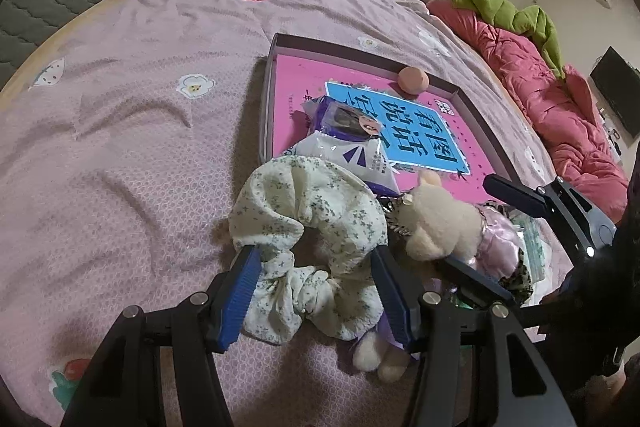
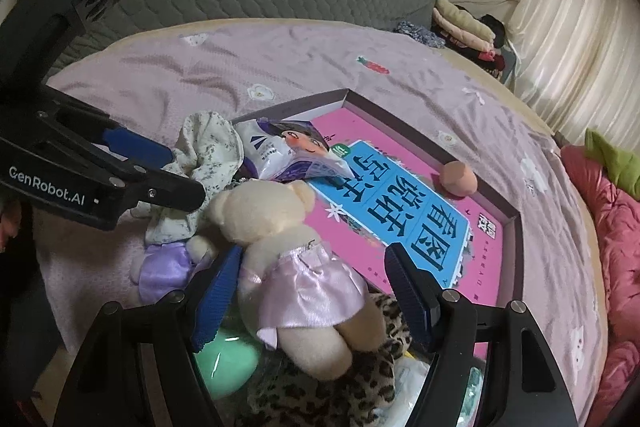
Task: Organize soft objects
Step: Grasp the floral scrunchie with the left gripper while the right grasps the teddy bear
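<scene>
Blue ribbed pads of the left tongs (image 1: 316, 261) sit closest, jaws spread wide and straddling the scrunchie (image 1: 308, 227) without pinching it. Scrunchie: cream cotton with a small grey-green floral print, gathered into a puffy crumpled ring, lying on the bed sheet (image 1: 120, 131) just beside the near corner of the box lid (image 1: 267, 99). Sheet is mauve, fine woven texture, wrinkled, with embroidered flowers and strawberries.

Right of the scrunchie, the teddy bear (image 2: 276, 223): beige short plush, shiny pink satin skirt, lying on its front over a leopard-print fabric piece (image 2: 344, 383) and a mint-green rounded item (image 2: 228, 359). Right tongs (image 2: 312, 267) are released, jaws wide to either side of the bear's body; left pad looks to be touching its side, right pad clear. A second plush in lilac satin (image 2: 164, 267) lies just left of the bear.

Box lid is shallow cardboard, magenta inside with a blue printed panel. In it: a glossy white-purple plastic pack (image 1: 348, 143) by the near corner, and a peach egg-shaped sponge (image 1: 413, 81) against the far wall.
</scene>
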